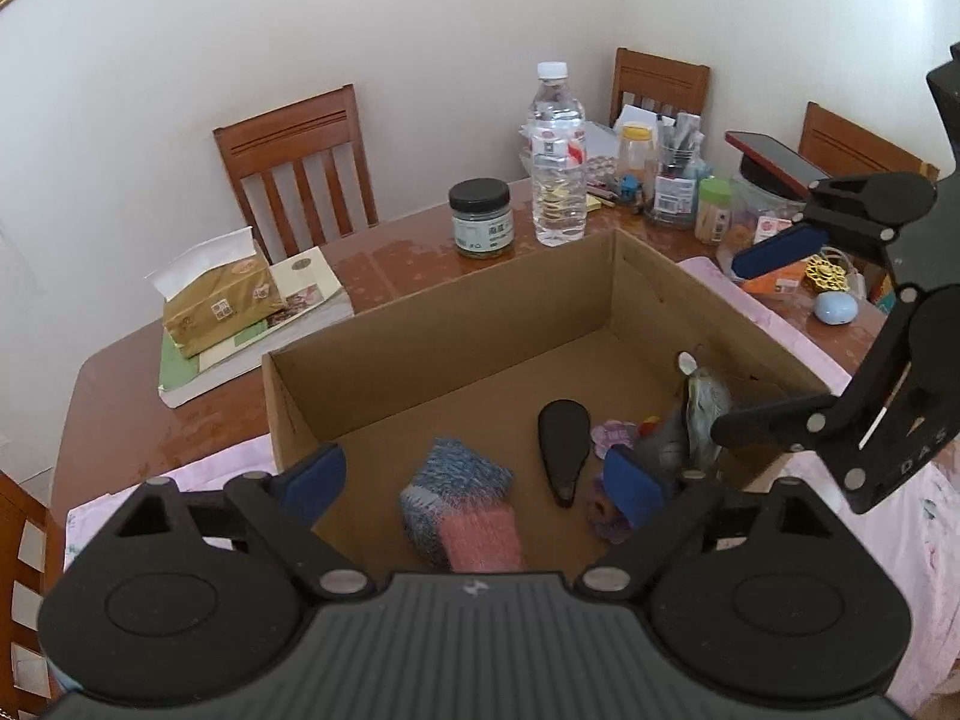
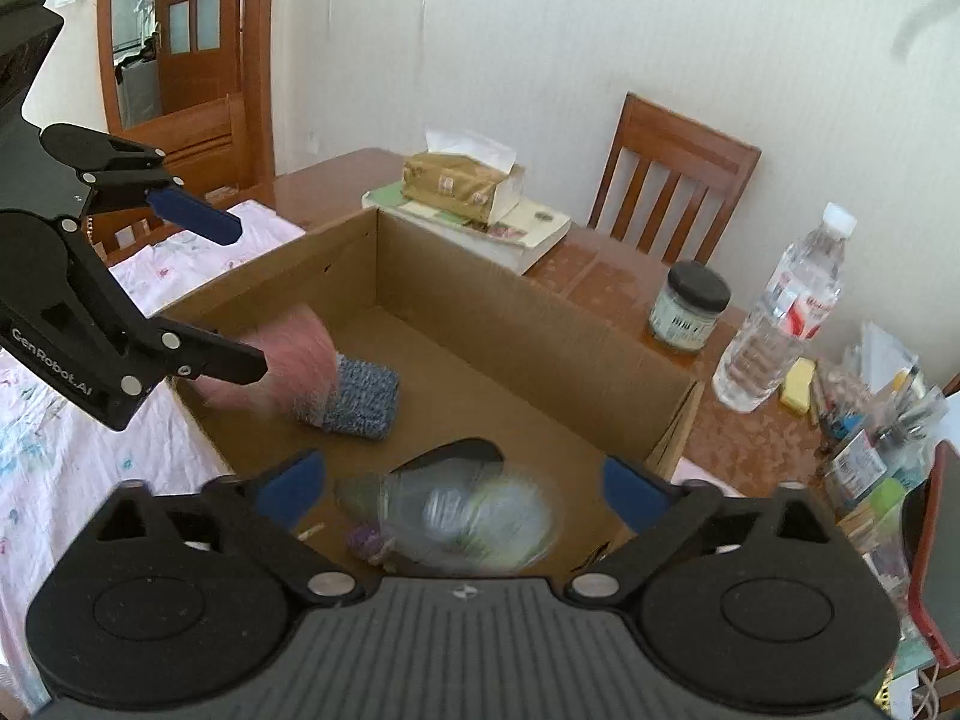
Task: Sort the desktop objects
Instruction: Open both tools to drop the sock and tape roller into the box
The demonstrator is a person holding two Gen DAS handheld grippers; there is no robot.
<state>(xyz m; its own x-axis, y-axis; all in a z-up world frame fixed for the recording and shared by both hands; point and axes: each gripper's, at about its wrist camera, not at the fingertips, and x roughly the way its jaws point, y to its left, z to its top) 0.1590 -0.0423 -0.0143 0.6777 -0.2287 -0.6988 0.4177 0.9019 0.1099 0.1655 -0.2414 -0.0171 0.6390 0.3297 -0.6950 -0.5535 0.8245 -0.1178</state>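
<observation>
matt cardboard box [image 1: 444, 324], glossy wooden table [image 1: 408, 252], fuzzy cloth [image 1: 462, 510]

A blurred clear bag [image 2: 474, 510] (contents unreadable) hides part of the black case [image 2: 462, 450].

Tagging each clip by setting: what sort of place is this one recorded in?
Most likely a home dining room used as a catch-all desk. A wooden table with matching wooden dining chairs stands in a plain white-walled corner, cluttered with a tissue pack, a water bottle and a cardboard box.
</observation>
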